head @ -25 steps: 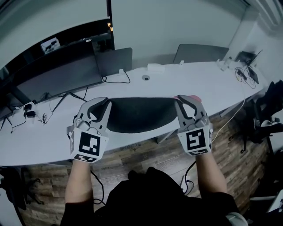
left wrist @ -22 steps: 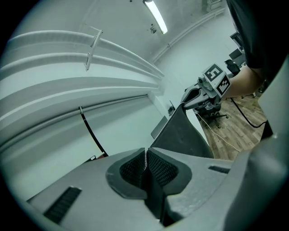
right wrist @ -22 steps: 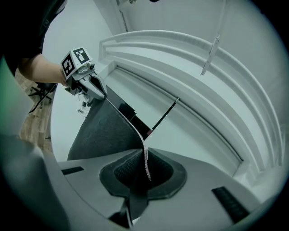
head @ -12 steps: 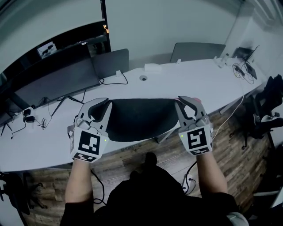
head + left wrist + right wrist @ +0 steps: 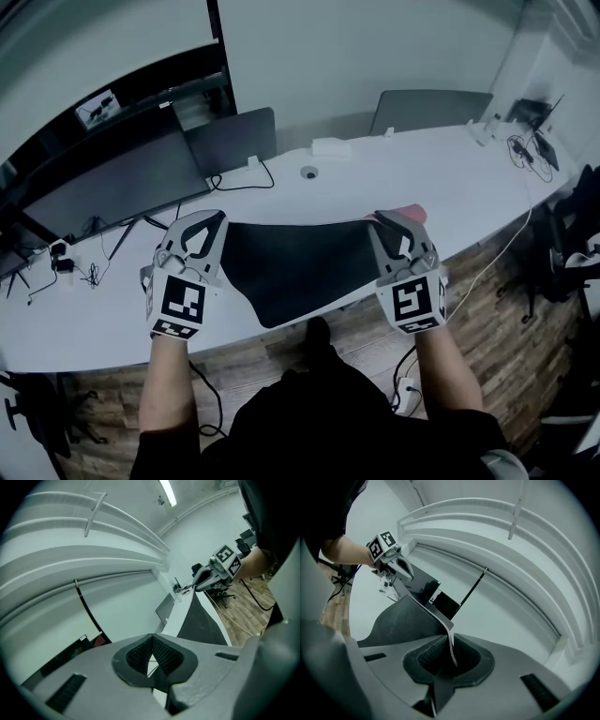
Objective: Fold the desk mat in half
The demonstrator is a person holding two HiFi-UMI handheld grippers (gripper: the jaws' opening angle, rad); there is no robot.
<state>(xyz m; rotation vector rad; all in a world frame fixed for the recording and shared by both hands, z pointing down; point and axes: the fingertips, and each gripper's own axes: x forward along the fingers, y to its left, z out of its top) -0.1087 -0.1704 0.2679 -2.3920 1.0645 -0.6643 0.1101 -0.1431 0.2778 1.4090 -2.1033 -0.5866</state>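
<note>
The dark desk mat (image 5: 291,272) hangs stretched between my two grippers above the front of the white desk (image 5: 441,173), with its lower edge sagging over the desk's front edge. My left gripper (image 5: 214,223) is shut on the mat's top left corner. My right gripper (image 5: 386,223) is shut on the top right corner, where a pink bit (image 5: 412,212) shows. In the right gripper view the mat's thin edge (image 5: 451,646) runs between the pads and the sheet (image 5: 401,620) leads off to the left gripper (image 5: 408,575). The left gripper view shows the mat (image 5: 201,620) running to the right gripper (image 5: 195,587).
A dark monitor (image 5: 122,178) and a grey panel (image 5: 234,136) stand at the desk's back left, another grey panel (image 5: 431,108) at the back right. A small white box (image 5: 330,147) lies mid-desk. Cables (image 5: 527,155) gather at the right end. Wooden floor (image 5: 469,309) lies below.
Both grippers have come down and forward with the mat. More of the mat's dark face now shows, and its lower edge hangs further down over the desk's front edge.
</note>
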